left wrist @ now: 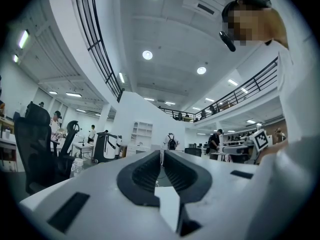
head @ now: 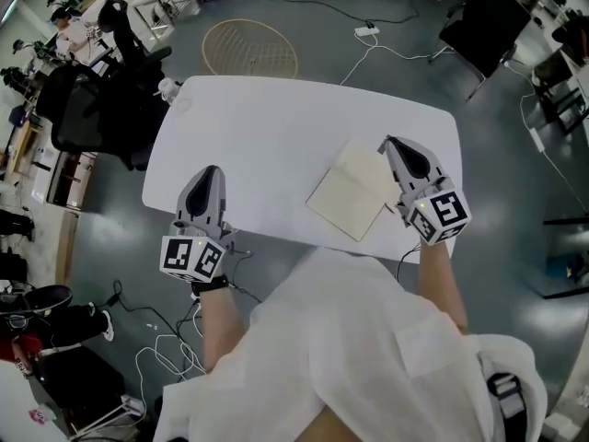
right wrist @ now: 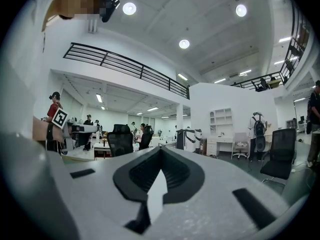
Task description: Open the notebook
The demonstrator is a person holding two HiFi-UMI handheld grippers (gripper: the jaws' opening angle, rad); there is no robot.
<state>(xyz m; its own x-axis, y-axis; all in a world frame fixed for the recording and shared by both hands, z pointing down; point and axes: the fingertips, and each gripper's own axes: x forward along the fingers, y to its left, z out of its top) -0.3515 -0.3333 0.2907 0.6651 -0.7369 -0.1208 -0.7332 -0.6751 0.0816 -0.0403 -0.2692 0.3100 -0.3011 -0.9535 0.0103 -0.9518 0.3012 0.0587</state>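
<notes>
Grey floor under a white table, seen from above. Nearest, a white shirt and two bare forearms reaching forward. Off to the near left, loose cables on the floor. At the table's near left edge, left gripper, clenched on nothing, pads drawn together to a thin slit in its own view, pointing level across the room. To the right, right gripper, likewise clamped tight and empty, tips meeting in a point, well apart from the other one. Just beside and partly under it, notebook: closed, cream cover up, lying flat and askew near the table's near right edge, its right side beneath that gripper's body. Contact between the two impossible to tell from here. Rest of the tabletop bare white. Beyond the far edge, a round woven disc on the floor, a power strip with white cord, black chairs at far left.
</notes>
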